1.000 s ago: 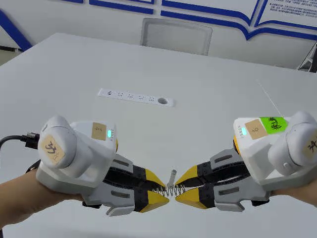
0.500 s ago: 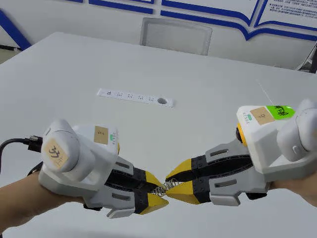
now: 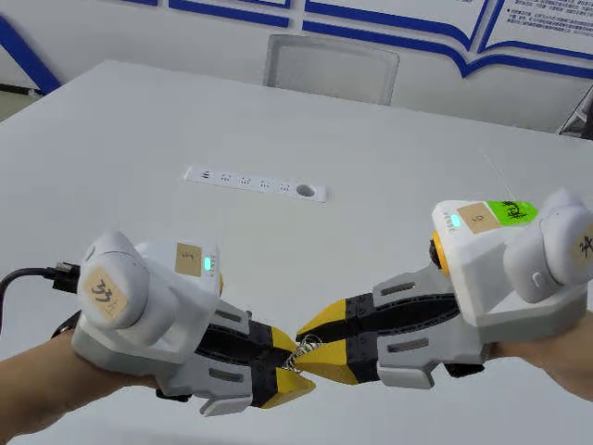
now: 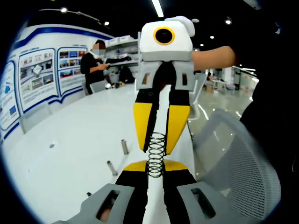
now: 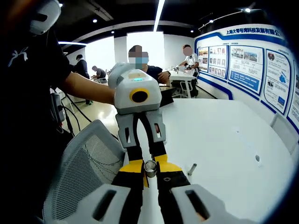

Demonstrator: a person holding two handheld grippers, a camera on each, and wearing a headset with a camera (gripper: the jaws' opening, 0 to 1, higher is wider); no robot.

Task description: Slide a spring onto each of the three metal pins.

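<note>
The left gripper (image 4: 156,169) pinches a coiled steel spring (image 4: 156,154) narrowly; the right gripper (image 5: 150,171), tip-to-tip, seems clamped on it too. From the spring, two short metal pins (image 4: 124,146) stand at ten o'clock.

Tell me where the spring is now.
Head view, low centre: the spring bridges the tips of the left hand-held gripper and the right hand-held gripper.

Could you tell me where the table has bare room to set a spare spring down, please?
The widest bare patch of table lies between the power strip and the chair at the far edge; another runs from the strip toward the tools. It is crowded where the left tool and right tool meet on the spring, with pins standing nearby.
</note>
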